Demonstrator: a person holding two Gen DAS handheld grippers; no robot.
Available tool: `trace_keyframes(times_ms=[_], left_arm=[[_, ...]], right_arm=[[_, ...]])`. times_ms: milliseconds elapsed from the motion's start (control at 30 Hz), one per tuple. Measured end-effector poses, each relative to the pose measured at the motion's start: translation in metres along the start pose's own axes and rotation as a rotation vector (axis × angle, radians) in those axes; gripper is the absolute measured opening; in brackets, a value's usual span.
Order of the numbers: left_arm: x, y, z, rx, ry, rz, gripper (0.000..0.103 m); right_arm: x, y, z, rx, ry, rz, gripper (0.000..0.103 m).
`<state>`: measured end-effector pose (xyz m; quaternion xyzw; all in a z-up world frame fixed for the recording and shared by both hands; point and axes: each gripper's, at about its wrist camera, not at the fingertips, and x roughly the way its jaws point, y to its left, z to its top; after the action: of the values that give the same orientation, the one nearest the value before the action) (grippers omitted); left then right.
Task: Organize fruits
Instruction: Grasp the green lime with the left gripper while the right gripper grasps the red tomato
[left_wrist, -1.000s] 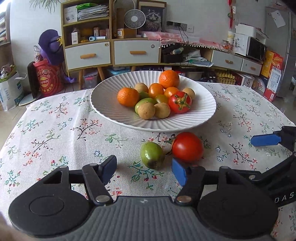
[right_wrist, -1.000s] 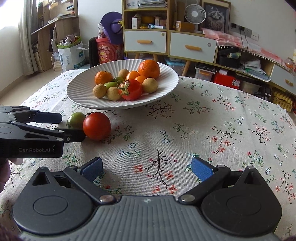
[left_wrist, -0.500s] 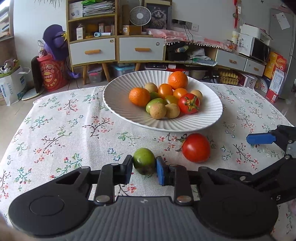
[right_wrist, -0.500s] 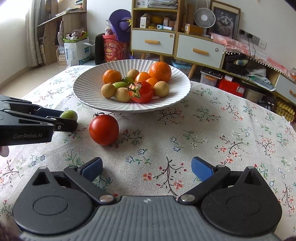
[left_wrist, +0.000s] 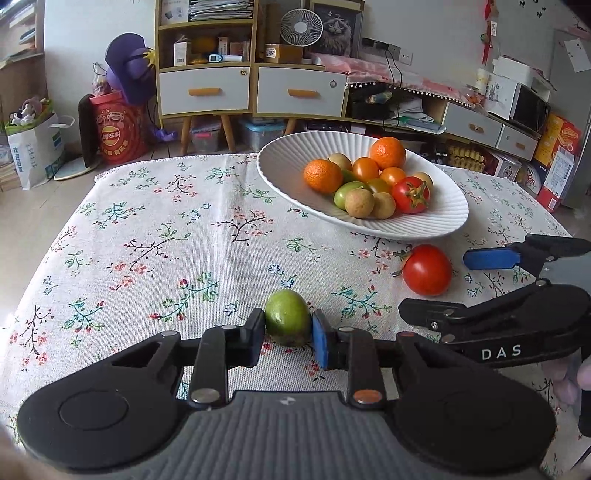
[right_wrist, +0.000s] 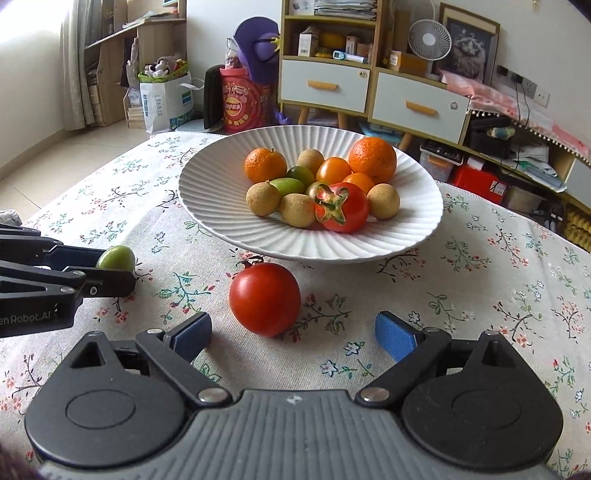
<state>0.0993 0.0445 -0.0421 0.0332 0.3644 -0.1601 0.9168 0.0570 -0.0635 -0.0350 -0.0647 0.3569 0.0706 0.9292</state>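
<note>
A small green fruit (left_wrist: 287, 317) is gripped between the pads of my left gripper (left_wrist: 288, 329), just above the floral tablecloth; in the right wrist view the same green fruit (right_wrist: 116, 257) shows at the tips of the left gripper (right_wrist: 116, 269). A red tomato (right_wrist: 264, 299) lies on the cloth in front of the white ribbed plate (right_wrist: 221, 206). My right gripper (right_wrist: 293, 334) straddles the tomato's near side, its jaws closing, with the pads clear of the skin. The plate (left_wrist: 295, 184) holds oranges, brown round fruits, green fruits and a stemmed tomato (right_wrist: 341, 206).
The floral tablecloth (left_wrist: 166, 240) covers the table, whose far edge (left_wrist: 177, 159) drops to the floor. Beyond it stand a drawer cabinet (left_wrist: 251, 92), a red drum (left_wrist: 114, 134) and a low shelf with clutter (left_wrist: 480, 122). A hand (left_wrist: 570, 376) shows at the lower right.
My left gripper shut on the green fruit and drew it left, away from the tomato. My right gripper moved up to the tomato and its jaws have narrowed.
</note>
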Motion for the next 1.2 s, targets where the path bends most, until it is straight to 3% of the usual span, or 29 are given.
trace_keyframes(times_ms=[267, 433, 600, 1200], left_arm=[[0.001, 0.001, -0.001, 0.007, -0.016, 0.002, 0.023], [-0.001, 0.001, -0.001, 0.008, -0.020, 0.008, 0.023], [-0.001, 0.001, -0.001, 0.005, -0.018, 0.008, 0.023], [-0.010, -0.003, 0.006, -0.016, -0.013, -0.042, 0.023]], right_arm=[[0.002, 0.001, 0.005, 0.005, -0.028, -0.005, 0.071], [-0.001, 0.003, 0.006, -0.013, -0.028, 0.010, 0.049], [-0.003, 0.005, 0.008, -0.016, -0.023, 0.043, 0.036], [-0.021, -0.004, 0.007, -0.003, -0.002, 0.095, 0.036]])
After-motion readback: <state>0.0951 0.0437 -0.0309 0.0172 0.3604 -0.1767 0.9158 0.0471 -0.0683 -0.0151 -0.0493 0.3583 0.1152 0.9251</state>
